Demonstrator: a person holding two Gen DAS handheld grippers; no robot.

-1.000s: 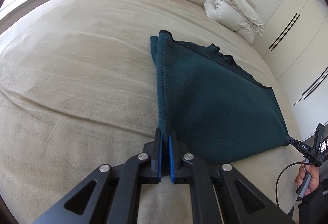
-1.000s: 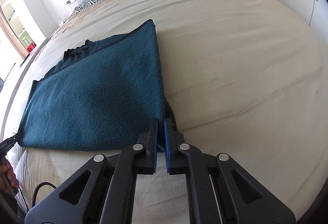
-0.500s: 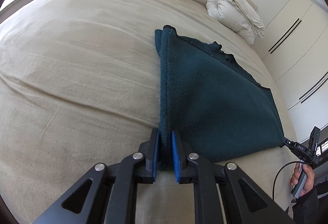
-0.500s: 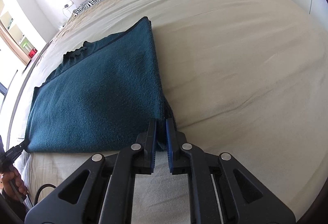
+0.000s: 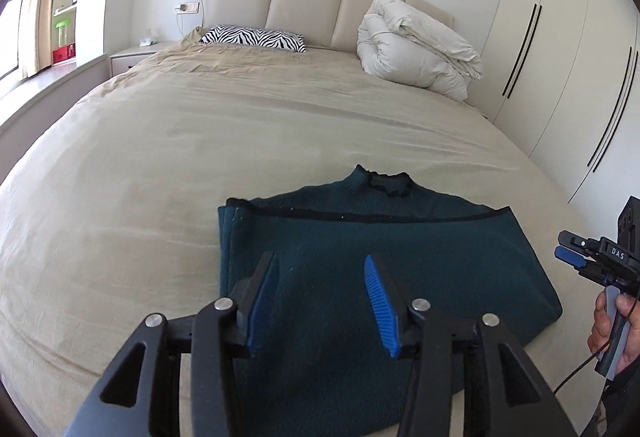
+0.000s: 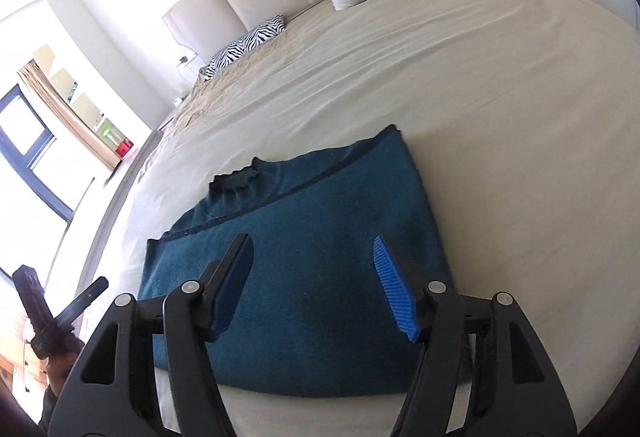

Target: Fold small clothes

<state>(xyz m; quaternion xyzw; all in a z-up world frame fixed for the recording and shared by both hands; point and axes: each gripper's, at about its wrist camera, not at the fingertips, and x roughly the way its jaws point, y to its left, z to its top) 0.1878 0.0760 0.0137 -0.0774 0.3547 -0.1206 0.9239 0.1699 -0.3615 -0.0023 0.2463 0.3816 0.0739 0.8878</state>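
Both your tools are wide apart at the jaws and hold nothing. Left gripper [image 5: 320, 301] hangs above the near part of the sweater [image 5: 400, 253]; right gripper [image 6: 312, 285] hangs above the same cloth from the other side. Neither one touches the fabric as far as the views show.

The sweater lies flat on the bed [image 5: 200, 141], near the foot end, folded once so the top layer covers most of the body. The collar [image 5: 384, 183] sticks out past the folded edge on the headboard side. A dark trim line runs across just below it.

Judgement: one fold looks done, at least one more is needed to make it compact.

Risks from here:
- The knit is thick and soft. If you pinch only the top layer, the lower layer stays put and the fold opens up.
- The left edge shows several stacked layers. Grab it off-centre and they slide apart.
- The sheet under it is loose and wrinkled. Close too low and you catch sheet along with sweater, dragging everything.
- If you lift the two sides unevenly, the next fold comes out skewed.
- The collar can bunch under the fold and leave a lump.

Zebra pillow [image 5: 252, 37] and rolled duvet [image 5: 416, 49] are well apart, no trouble there.
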